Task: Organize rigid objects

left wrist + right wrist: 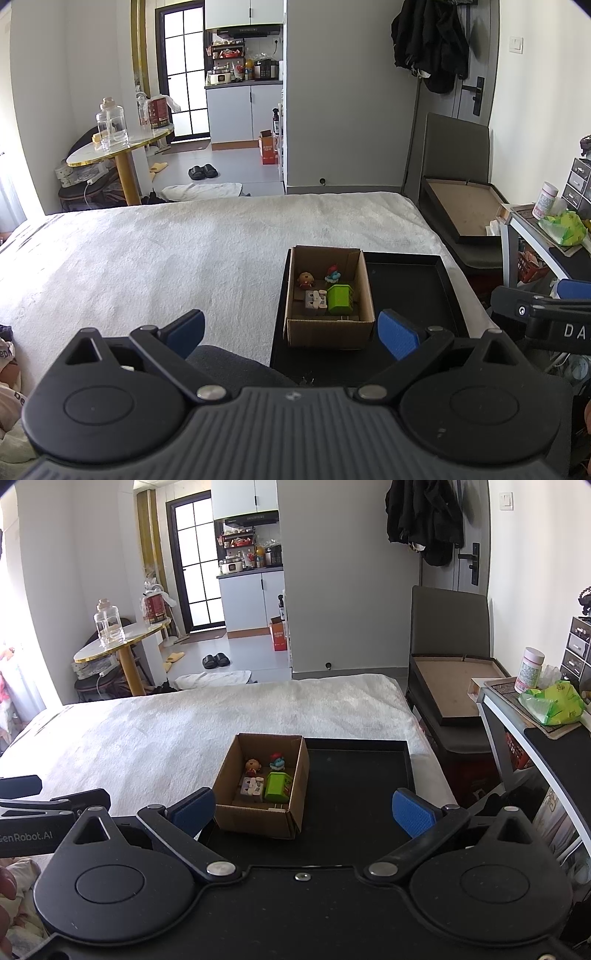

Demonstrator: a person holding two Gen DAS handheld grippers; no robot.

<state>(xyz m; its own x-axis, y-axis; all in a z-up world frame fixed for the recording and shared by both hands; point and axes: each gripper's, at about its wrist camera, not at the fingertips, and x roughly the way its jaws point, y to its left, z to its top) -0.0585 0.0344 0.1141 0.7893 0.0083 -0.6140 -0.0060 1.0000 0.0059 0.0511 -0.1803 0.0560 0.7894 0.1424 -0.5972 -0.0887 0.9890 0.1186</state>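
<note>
left tongs [291, 334] spread, empty | right tongs [303, 812] spread, empty | box [258, 812] of toys [277, 786] ahead on tray [354, 775] | only left view shows knee [229, 363] below

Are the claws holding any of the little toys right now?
No. The left claw and right claw are both open and empty. The toys sit inside the cardboard box on the black tray.

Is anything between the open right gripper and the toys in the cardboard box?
Only the cardboard box itself: its near wall stands between the right gripper and the green toy. The top is open, so nothing visible blocks reaching in from above.
</note>
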